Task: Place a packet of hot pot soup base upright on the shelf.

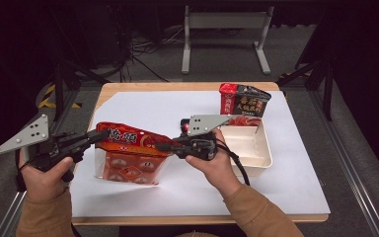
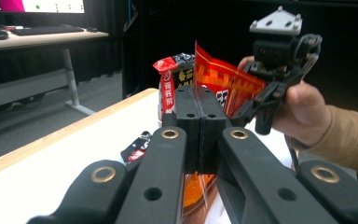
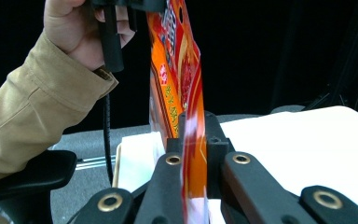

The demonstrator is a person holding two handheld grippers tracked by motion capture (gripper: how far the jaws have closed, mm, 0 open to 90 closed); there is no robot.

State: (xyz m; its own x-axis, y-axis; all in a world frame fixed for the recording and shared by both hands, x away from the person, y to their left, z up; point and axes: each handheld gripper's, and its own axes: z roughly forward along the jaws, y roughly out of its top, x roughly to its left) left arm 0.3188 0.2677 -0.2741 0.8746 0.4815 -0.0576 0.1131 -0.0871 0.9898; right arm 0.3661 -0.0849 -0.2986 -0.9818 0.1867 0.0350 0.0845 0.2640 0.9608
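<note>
1. High view: the left hand-held gripper [image 1: 100, 135] and right hand-held gripper [image 1: 162, 146] are each clamping an end of the orange snack bag [image 1: 131, 153] above the white surface [image 1: 187, 190].
2. Left gripper view: the jaws are pinching the bag's edge.
3. Right gripper view: the jaws are gripping the bag's edge.

The orange snack bag [image 1: 132, 139] is thin glossy plastic film, crinkled and catching the light. The black-and-red packet [image 1: 244, 100] behind it has the same shiny foil look. Each claw, left [image 1: 100, 135] and right [image 1: 164, 146], is matt black plastic with brass-coloured rivets, topped by a dull grey metal plate. The surface [image 1: 187, 88] is pale wood at its edges under smooth matt white paper. The tray [image 1: 256, 153] looks like smooth cream plastic.
</note>
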